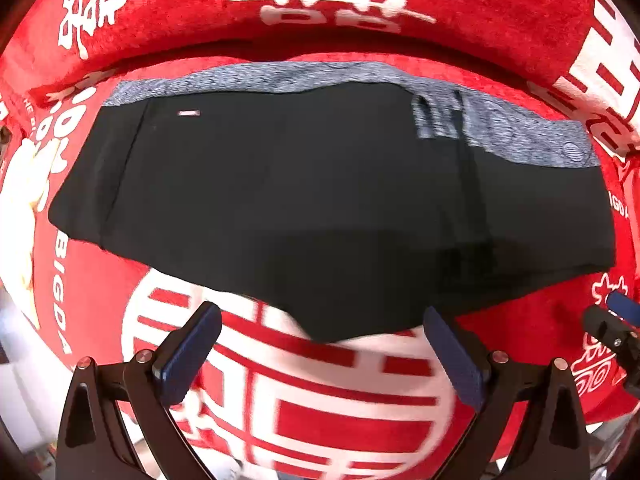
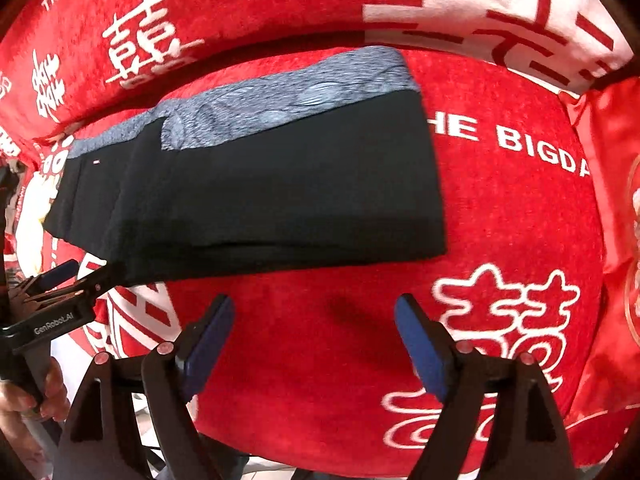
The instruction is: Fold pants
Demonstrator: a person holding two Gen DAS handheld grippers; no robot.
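Black pants [image 1: 280,200] with a grey patterned waistband [image 1: 320,76] lie folded in a flat stack on a red seat cushion [image 1: 320,400]. They also show in the right wrist view [image 2: 260,200], upper left. My left gripper [image 1: 320,344] is open and empty, just in front of the pants' near edge. My right gripper [image 2: 316,336] is open and empty over the bare red cushion [image 2: 500,220], a little in front of the pants' right end. The left gripper's tip [image 2: 68,280] shows at the left of the right wrist view, the right gripper's tip [image 1: 608,320] at the right of the left wrist view.
The cushion has white characters and "THE BIGDAY" lettering. A red backrest cushion [image 1: 320,0] rises behind the pants. A red side cushion [image 2: 616,240] stands at the right. A hand [image 2: 24,400] holds the left gripper's handle.
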